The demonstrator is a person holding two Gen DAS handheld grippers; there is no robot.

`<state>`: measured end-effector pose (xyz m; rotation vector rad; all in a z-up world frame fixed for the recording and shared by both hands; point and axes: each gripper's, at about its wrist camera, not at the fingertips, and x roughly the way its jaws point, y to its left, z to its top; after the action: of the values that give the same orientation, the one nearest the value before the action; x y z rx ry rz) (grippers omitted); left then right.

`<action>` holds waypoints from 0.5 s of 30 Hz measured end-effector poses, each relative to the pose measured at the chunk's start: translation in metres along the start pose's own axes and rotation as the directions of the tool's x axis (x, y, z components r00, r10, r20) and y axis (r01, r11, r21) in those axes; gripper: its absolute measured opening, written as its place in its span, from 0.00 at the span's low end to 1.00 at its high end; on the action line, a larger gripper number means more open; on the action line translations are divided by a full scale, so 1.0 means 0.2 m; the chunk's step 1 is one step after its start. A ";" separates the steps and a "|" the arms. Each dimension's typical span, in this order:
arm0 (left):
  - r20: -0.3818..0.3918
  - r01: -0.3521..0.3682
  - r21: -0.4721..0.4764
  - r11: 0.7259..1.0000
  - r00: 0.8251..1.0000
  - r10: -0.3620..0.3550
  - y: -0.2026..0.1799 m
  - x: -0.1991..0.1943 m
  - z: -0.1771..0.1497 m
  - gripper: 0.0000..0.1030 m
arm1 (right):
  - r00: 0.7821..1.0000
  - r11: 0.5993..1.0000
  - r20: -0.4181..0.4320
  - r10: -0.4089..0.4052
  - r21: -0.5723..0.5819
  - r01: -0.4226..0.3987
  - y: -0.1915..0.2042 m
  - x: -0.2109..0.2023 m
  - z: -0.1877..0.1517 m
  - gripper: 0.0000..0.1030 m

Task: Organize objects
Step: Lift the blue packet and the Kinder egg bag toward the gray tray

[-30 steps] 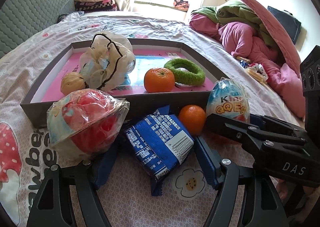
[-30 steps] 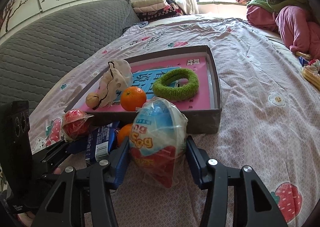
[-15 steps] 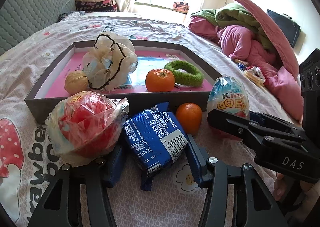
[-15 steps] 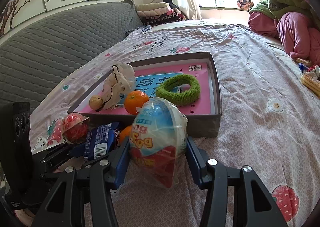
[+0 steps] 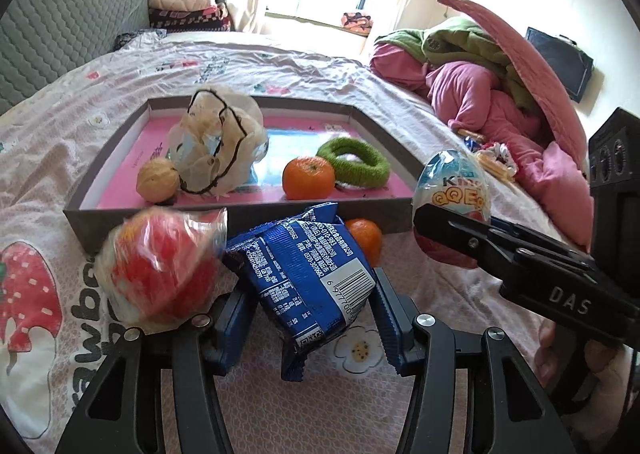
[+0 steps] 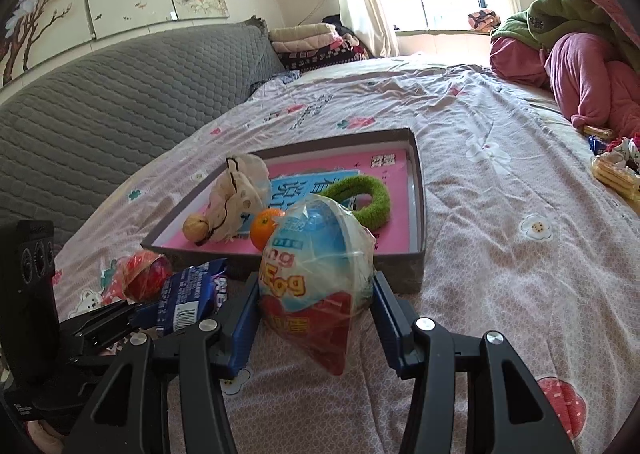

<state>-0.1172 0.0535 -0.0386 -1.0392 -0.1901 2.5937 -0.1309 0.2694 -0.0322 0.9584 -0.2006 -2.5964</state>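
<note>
Left wrist view: the left gripper [image 5: 312,318] clamps a blue snack packet [image 5: 304,270] just before the tray [image 5: 240,220]; lift it clear of the rim first. Right wrist view: the right gripper [image 6: 314,318] grips a wrapped toy egg [image 6: 316,266] near the tray's front wall; carry gently, the wrap is slippery.

The egg-shaped toy wrapper [image 5: 454,190] reads "QQEgg". "DAS" is printed on the right gripper [image 5: 566,300]. The blue snack packet [image 5: 308,274] carries a barcode beginning "6 9777".

The right gripper [image 6: 314,310] clamps a wrapped toy egg [image 6: 316,274] just before the gray tray [image 6: 416,266].
</note>
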 end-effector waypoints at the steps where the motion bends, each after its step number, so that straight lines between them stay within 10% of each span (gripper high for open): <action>1: 0.004 0.001 0.000 1.000 1.000 -0.001 0.00 -0.01 0.00 0.55 | 1.000 1.000 0.004 -0.002 0.001 0.002 0.00 -0.01 0.00 0.51; 15: 0.072 -0.002 0.010 1.000 0.997 0.001 -0.05 -0.19 0.06 0.55 | 0.998 1.000 0.055 -0.018 -0.016 0.019 0.01 -0.07 0.02 0.51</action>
<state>-0.0973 0.0496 -0.0035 -0.9435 -0.1930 2.6328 -0.1242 0.2733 -0.0201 0.8883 -0.1845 -2.6387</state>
